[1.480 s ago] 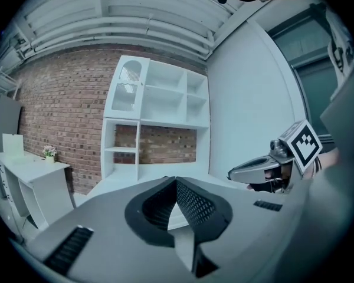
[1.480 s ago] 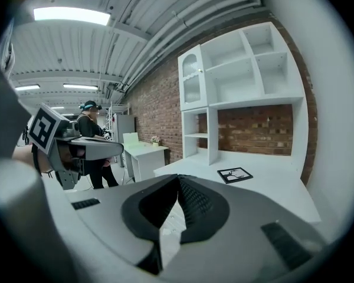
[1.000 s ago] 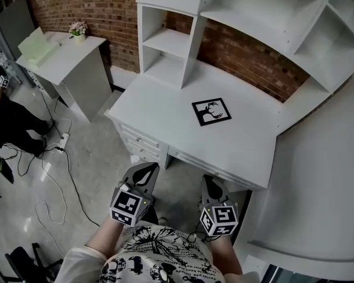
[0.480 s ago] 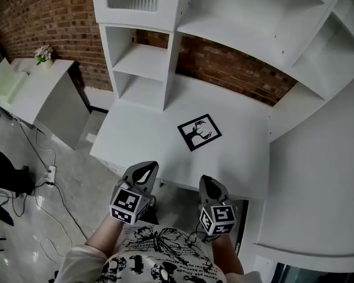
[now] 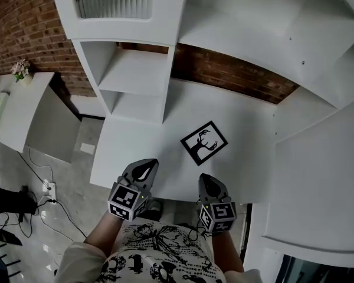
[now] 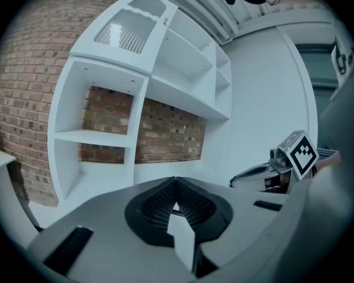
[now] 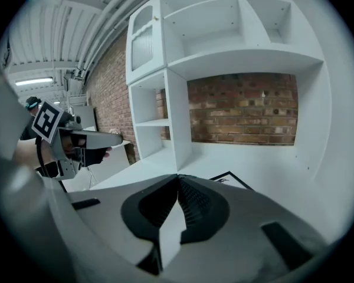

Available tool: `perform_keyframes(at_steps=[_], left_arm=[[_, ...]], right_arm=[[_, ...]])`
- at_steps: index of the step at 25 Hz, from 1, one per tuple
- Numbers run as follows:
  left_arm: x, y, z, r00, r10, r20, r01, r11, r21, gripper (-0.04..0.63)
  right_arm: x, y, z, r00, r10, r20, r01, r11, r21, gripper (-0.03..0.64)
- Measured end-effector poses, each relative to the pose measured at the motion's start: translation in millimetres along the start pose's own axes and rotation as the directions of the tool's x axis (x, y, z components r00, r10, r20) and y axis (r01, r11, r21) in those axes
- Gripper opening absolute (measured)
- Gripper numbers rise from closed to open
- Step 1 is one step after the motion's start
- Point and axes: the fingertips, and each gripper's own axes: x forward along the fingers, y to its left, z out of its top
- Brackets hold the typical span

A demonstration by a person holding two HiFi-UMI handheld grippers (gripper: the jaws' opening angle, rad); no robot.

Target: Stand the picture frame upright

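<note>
Lying flat and face-up on the white desk (image 5: pixel 135 152), the picture frame (image 5: pixel 204 142) sits at mid-depth, turned diagonal to the desk edges. Black border, white mat, dark antlered figure in the print.

Left gripper (image 5: pixel 145 167): jaws closed pad to pad, nothing between them; confirmed in left gripper view (image 6: pixel 176 188). Tips hover at the desk's near edge. Frame is ahead and to the right of them, well apart, no contact.

Right gripper (image 5: pixel 207 180): jaws also closed on nothing; confirmed in right gripper view (image 7: pixel 178 184). Tips at the near edge too. Frame is almost straight ahead of them, closer to this gripper than to the left one, but bare desk shows in between. In the right gripper view the frame (image 7: pixel 231 179) shows as a black corner just above the closed tips and a bit right of them.

The two grippers sit side by side, roughly level with each other, both pointing at the desk. Each shows in the other's camera: right gripper at the right of the left gripper view (image 6: pixel 271 171), left gripper at the left of the right gripper view (image 7: pixel 76 141).

White shelf unit (image 5: pixel 135 75) stands at the desk's back, brick wall (image 5: pixel 236 72) behind it.
</note>
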Motion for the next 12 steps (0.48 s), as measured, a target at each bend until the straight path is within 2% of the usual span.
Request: perform_keyframes(at_steps=[7,12], left_arm=[[29,45,-31,0.997,0.015,-0.077,-0.020,0.998,-0.065,0.012],[48,55,-60,0.992,0.016,-0.122,-0.028,0.995,-0.098,0.012]], right_arm=[[63,-10,-21,0.994,0.009,-0.108,-0.006,1.000,0.029,0.008],[104,-20,-51,0.976,0.024,-0.216,-0.032,0.999,-0.036,0.008]])
